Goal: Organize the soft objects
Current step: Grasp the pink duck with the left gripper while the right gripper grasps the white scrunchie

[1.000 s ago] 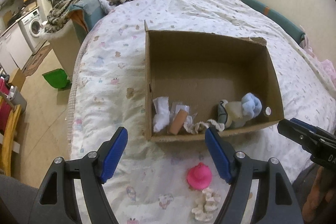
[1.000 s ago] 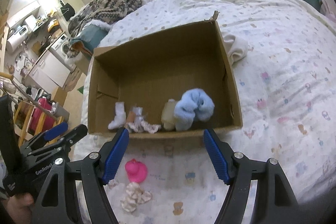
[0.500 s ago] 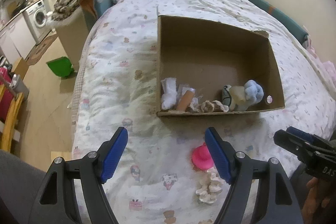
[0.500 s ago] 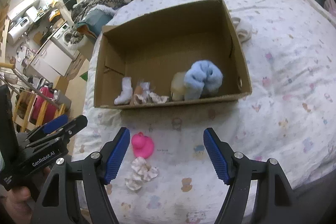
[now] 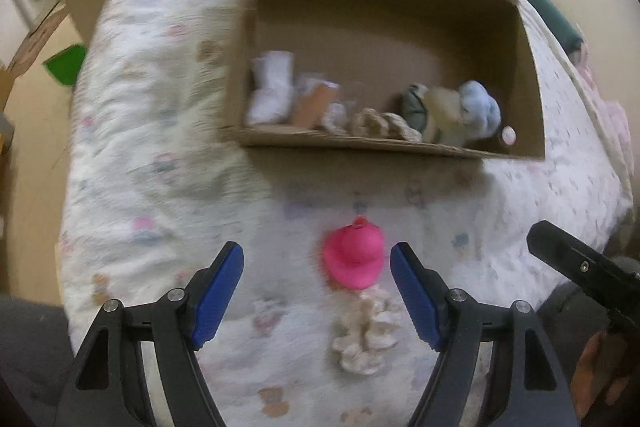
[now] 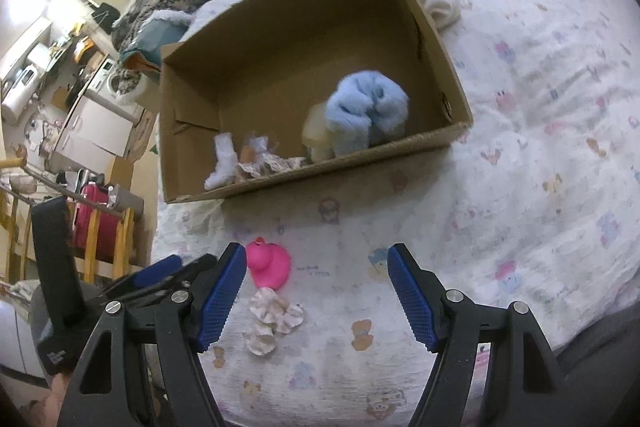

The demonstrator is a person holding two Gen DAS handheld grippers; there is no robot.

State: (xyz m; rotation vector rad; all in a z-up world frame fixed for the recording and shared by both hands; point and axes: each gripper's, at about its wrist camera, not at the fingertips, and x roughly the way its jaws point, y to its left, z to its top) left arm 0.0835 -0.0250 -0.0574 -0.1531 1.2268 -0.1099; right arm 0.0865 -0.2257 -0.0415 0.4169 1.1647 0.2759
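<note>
Most of the job looked done: box [image 6: 432, 39] on the bed [image 6: 540, 187] already held a blue plush [image 6: 368, 107], a white sock [image 6: 222, 159] and other soft bits along its near wall. Left to do: pink duck [image 5: 354, 259] and cream scrunchie [image 5: 366, 335], lying near the bed's front edge. My left gripper [image 5: 318, 293] and right gripper [image 6: 316, 291] both gaped wide, holding nothing.
</note>
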